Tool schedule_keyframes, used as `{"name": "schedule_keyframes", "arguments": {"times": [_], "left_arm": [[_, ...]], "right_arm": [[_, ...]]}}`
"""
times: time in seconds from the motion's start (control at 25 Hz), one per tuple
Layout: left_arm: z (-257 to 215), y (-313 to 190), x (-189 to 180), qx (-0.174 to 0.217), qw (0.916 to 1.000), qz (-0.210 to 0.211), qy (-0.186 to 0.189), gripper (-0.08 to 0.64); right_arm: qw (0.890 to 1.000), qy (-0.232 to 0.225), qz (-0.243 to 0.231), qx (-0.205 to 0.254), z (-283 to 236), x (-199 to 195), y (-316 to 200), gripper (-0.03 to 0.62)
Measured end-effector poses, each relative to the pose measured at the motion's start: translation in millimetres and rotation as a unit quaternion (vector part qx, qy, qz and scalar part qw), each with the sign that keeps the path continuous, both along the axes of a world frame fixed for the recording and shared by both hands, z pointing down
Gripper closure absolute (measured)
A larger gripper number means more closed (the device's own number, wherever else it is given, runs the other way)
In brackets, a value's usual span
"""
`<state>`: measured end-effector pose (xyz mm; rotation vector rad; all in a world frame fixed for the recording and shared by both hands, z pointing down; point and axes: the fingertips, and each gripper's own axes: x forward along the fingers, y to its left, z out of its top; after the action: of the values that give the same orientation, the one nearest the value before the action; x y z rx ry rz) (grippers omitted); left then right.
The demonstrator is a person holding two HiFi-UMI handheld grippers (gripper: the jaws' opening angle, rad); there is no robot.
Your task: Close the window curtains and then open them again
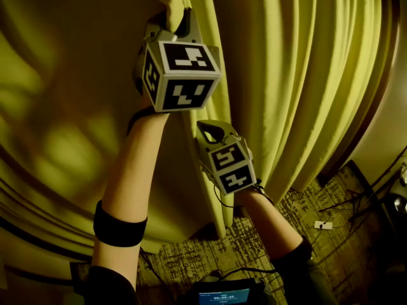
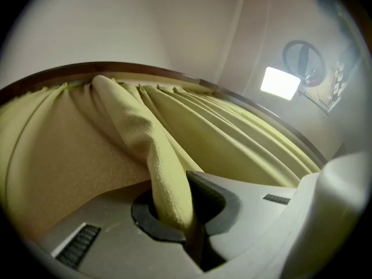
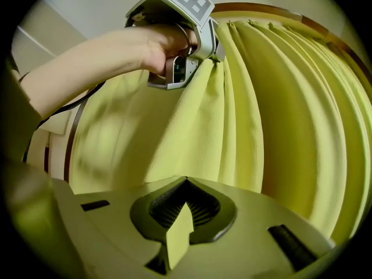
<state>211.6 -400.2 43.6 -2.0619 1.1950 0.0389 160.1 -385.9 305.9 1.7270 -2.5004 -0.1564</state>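
— Where do we have hold of the curtain (image 1: 305, 75)?

— In two places. Our left hand-held gripper (image 1: 173, 16) is up high, its jaws clamped on a thick yellow-green fold. Our right hand-held gripper (image 1: 210, 131) sits lower, just beside the same drape, its jaws pinched together on a thin strip of the cloth.

— What edges do we see?

— The brown curtain rail (image 2: 145, 68) curves along the top. The fabric lies spread and flat to our left and bunched in deep pleats to our right. Its narrow bottom end hangs just above the patterned carpet (image 1: 305, 215).

— What room do we have to move?

— Bare carpet lies below us at the right, crossed by cables (image 1: 356, 199), with a small white tag (image 1: 323, 224) on it. A lit wall lamp (image 2: 281, 83) hangs beyond the far end of the rail.

— Can we read any writing?

— No. Each marker cube (image 1: 181, 75) carries only black-and-white squares. The print on the screen (image 1: 224, 295) at our feet is too small for us to make out.
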Motion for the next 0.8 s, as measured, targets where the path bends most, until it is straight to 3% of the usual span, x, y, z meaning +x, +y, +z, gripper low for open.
{"name": "schedule_keyframes", "arguments": {"times": [0.32,0.4,0.48,0.56,0.8], "left_arm": [[9.5,18.3,-19.1,-0.019,0.9974,-0.069,-0.001,0.517],[15.9,21.0,-21.1,-0.031,0.9956,-0.088,-0.012,0.457],[22.7,30.7,-31.4,-0.045,0.9934,-0.104,-0.017,0.347],[24.7,46.6,-50.7,-0.051,0.9907,-0.126,-0.005,0.313],[29.7,99.0,-103.3,-0.045,0.9798,-0.191,0.036,0.299]], "right_arm": [[0.999,-0.003,-0.048,0.010,-2.6,-1.6,37.0,0.583],[0.998,-0.004,-0.059,0.013,-5.7,1.3,48.6,0.583],[0.997,-0.004,-0.069,0.017,-8.1,1.2,66.2,0.584],[0.997,-0.004,-0.078,0.020,-9.5,2.3,87.0,0.583],[0.995,-0.012,-0.093,0.017,-1.3,21.1,130.3,0.583]]}}
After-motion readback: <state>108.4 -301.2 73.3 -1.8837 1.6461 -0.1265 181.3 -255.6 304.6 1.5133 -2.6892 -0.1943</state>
